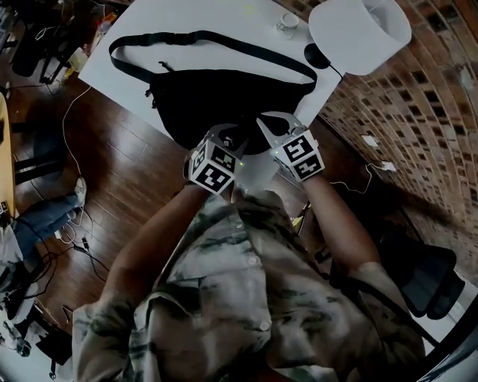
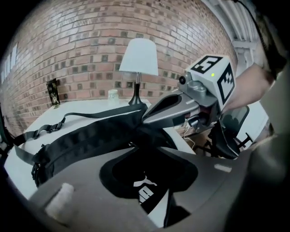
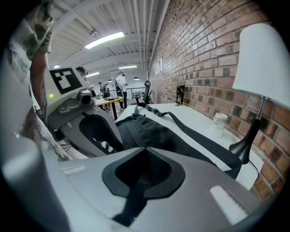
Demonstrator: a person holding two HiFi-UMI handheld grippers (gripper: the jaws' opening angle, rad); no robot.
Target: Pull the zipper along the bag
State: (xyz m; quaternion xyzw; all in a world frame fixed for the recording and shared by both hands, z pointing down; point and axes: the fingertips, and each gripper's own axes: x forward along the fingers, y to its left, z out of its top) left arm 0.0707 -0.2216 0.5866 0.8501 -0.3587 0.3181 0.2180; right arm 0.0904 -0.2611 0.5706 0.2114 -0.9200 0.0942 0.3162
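Observation:
A black waist bag (image 1: pixel 216 97) with a long strap lies on the white table (image 1: pixel 142 45). Both grippers meet at its near edge. My left gripper (image 1: pixel 228 142) stands open just over the bag's printed white logo (image 2: pixel 146 190), with nothing pressed between its jaws (image 2: pixel 147 174). My right gripper (image 1: pixel 270 128) sits at the bag's right end, and black bag fabric (image 3: pixel 149 131) fills the slit between its jaws (image 3: pixel 144 174), so it looks shut on that fabric. The zipper and its pull are too dark to make out.
A white-shaded lamp (image 1: pixel 358 30) and a small cup (image 1: pixel 287 22) stand at the table's far corner by the brick wall (image 1: pixel 403 112). Wooden floor with cables (image 1: pixel 75 224) lies to the left. A dark chair (image 1: pixel 426 276) is on the right.

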